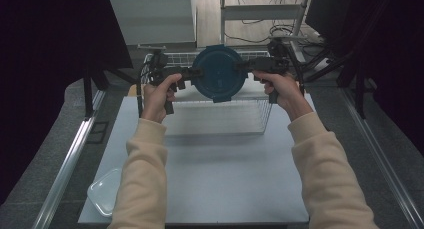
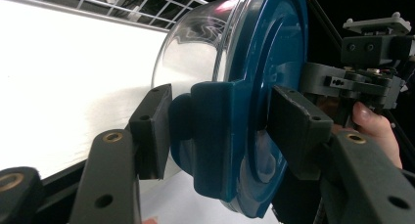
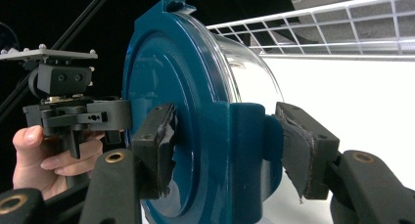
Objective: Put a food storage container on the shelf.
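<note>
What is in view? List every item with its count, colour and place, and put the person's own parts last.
Round container: one, clear bowl with a dark blue clip lid, held in the air over the wire basket, clamped at its two side clips.
Wire basket: one, white, at the far middle of the table.
Plastic lid: one, clear, rectangular, at the table's near left corner.
Table: one, pale blue-grey top.
Shelf frame: one, white, on the floor beyond the table.
Cables: several, black, on the floor at far right.
Left gripper: one, black, jaws shut on the container's left clip.
Right gripper: one, black, jaws shut on its right clip.
Sleeves: two, cream, coming in from the bottom of the high view.
</note>
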{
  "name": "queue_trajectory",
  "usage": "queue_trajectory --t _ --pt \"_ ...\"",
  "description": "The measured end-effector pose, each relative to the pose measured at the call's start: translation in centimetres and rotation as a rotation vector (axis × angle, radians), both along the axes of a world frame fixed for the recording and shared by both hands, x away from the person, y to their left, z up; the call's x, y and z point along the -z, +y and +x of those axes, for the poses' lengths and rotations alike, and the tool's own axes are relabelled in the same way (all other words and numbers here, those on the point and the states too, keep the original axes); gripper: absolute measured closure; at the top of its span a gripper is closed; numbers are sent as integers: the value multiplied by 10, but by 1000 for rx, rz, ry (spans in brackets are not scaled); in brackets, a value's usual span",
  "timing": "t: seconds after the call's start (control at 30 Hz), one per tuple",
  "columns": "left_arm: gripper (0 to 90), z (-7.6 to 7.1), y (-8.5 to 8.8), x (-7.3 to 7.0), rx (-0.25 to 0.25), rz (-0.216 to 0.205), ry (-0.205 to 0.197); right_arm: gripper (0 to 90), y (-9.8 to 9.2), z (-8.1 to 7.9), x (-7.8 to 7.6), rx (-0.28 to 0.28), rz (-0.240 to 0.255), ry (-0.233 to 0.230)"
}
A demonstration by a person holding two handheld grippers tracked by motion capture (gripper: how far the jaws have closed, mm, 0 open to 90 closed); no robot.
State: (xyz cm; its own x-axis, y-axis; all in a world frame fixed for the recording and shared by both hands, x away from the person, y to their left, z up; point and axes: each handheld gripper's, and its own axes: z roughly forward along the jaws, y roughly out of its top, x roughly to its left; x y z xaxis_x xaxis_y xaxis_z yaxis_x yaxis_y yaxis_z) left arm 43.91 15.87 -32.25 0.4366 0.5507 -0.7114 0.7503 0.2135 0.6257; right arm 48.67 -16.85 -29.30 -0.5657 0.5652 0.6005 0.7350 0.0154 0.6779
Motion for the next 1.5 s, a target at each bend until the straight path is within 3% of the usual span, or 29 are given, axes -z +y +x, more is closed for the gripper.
queue_trajectory --t 0.17,0.33,0.43,0.63,0.67,0.87,1.03,1.2,1.27,1.5 --pt "439 5 0 5 -23 -24 10 421 1 5 2 25 9 33" --pt "424 14 1 16 -37 -80 42 401 7 11 1 63 -22 74" --pt "409 20 3 24 -48 -119 66 386 12 17 2 109 -35 125" --pt "400 25 2 28 -65 -140 81 370 15 25 7 164 -25 174" --pt "398 26 2 29 -67 -140 79 365 15 27 9 180 -15 201" --pt "396 26 0 29 -74 -130 63 335 18 28 15 218 -11 239" --pt "369 24 -4 28 -85 -103 36 278 22 26 16 233 -32 220" --pt "301 20 -12 24 -85 -48 -4 159 26 19 13 223 -71 182" --pt "243 16 -16 20 -96 -4 -30 123 28 11 7 234 -105 134" --pt "158 3 -21 11 -143 81 -89 114 22 -5 -7 229 -152 41"
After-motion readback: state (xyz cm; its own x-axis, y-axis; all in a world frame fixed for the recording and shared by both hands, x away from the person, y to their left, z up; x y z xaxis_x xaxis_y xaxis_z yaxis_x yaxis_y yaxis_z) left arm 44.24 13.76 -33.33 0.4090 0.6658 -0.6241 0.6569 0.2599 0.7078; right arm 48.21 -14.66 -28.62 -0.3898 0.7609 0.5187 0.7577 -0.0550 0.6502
